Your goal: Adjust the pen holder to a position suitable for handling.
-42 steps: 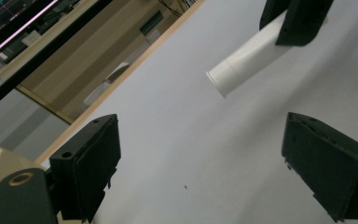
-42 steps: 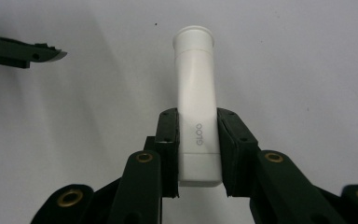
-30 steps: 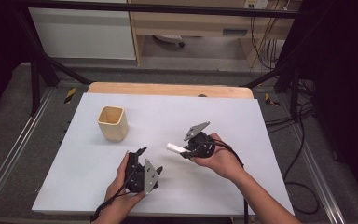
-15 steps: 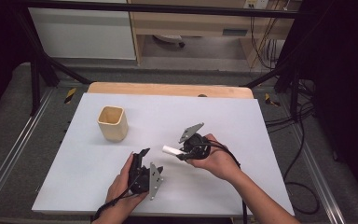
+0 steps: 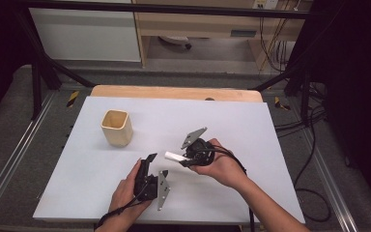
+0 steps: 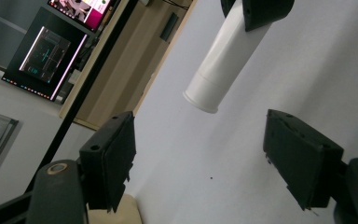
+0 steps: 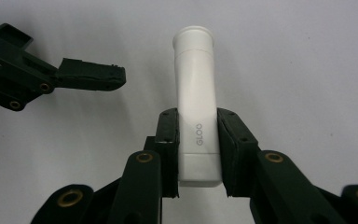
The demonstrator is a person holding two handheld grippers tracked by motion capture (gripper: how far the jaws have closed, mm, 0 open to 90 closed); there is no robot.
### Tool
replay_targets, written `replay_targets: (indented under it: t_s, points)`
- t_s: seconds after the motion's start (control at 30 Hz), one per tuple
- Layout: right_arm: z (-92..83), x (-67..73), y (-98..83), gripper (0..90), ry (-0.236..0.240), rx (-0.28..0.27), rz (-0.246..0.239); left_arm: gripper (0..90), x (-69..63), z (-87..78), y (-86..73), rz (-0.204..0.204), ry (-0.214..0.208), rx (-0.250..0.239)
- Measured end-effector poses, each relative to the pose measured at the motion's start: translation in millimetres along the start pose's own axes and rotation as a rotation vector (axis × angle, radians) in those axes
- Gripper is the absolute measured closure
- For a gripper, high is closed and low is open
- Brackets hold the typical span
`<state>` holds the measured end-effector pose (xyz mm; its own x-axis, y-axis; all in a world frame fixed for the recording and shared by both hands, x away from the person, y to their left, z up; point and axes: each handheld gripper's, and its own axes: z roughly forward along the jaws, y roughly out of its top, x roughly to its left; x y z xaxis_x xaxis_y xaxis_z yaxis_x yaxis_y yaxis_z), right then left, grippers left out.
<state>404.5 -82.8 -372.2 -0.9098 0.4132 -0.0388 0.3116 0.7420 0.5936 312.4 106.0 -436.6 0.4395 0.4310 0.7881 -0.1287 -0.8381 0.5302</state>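
Evidently the right tongs (image 7: 196,154) are clamped on the flat crimped end of a white tube (image 7: 195,107) marked "GLOO", so that its capped end juts forward, free of the pads. That grip looks chosen to offer the cap to the other hand: the left tongs (image 6: 205,163) stand with their jaws spread wide and empty, pointed at the cap, which hangs just beyond them in the left gripper view. The likely aim is to take hold of the cap or the tube's free end, though nothing touches it yet. From above, the tube (image 5: 175,156) sits above the middle of the white worktop (image 5: 251,125), between the two hands. A small square wooden cup (image 5: 116,127) stands well apart at the far left. Beyond the worktop's wooden edge lie a grey floor, black frame bars, trailing cables and pale cabinets; a lit monitor (image 6: 46,53) shows in the left gripper view.
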Motion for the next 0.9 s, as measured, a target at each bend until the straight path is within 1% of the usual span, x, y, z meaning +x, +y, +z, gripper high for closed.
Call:
replay_targets:
  t_s: [0.1, 0.2, 0.27, 0.37, 0.53, 0.67, 0.9]
  points:
    - [-1.3, 1.3, 1.9, 71.2, -0.004, -0.007, -0.007, 28.6, -0.1, -0.9, 0.9, 0.024, 0.015, 0.001]
    - [-2.2, 2.7, 3.1, 71.2, -0.004, -0.008, -0.004, 30.0, 0.1, -1.8, 1.6, 0.027, 0.022, -0.008]
    - [-2.0, 3.1, 3.7, 71.2, -0.005, -0.009, -0.013, 30.5, 0.3, -2.4, 1.8, 0.031, 0.027, -0.01]
    - [-1.6, 4.0, 4.5, 71.3, -0.002, -0.005, -0.015, 31.5, 0.2, -2.6, 1.9, 0.042, 0.039, -0.009]
    - [-1.0, 6.5, 6.3, 71.2, 0.003, -0.002, -0.018, 32.2, -0.5, -2.4, 1.8, 0.056, 0.046, -0.006]
    - [-0.5, 7.4, 7.5, 71.2, 0.001, -0.002, -0.027, 32.5, -1.6, -2.1, 2.0, 0.076, 0.058, -0.007]
    - [0.7, 8.4, 8.1, 71.2, 0.006, -0.003, -0.026, 33.2, -2.3, -2.2, 2.6, 0.099, 0.072, -0.005]
